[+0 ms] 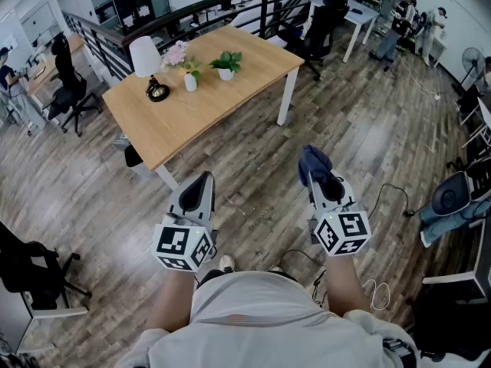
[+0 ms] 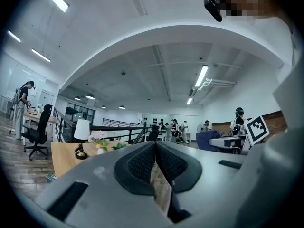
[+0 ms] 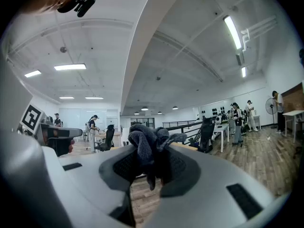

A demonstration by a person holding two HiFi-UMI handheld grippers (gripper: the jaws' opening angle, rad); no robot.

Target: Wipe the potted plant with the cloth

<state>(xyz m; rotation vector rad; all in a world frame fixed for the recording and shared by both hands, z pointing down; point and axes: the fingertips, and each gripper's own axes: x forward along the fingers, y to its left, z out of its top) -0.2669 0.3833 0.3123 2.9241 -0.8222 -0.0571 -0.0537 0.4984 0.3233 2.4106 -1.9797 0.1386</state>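
Observation:
A small green potted plant in a white pot stands on the wooden table far ahead of me, beside a white vase of pink flowers. My right gripper is shut on a dark blue cloth, which bunches up over its jaws. My left gripper is shut with nothing in it; its pads meet at the tips. Both grippers are held level above the wood floor, well short of the table. The left gripper view shows the table with the flowers low at the left.
A white table lamp stands at the table's left end. Black office chairs stand to the left and behind the table. A black railing runs behind it. Cables lie on the floor at my right. People work at far desks.

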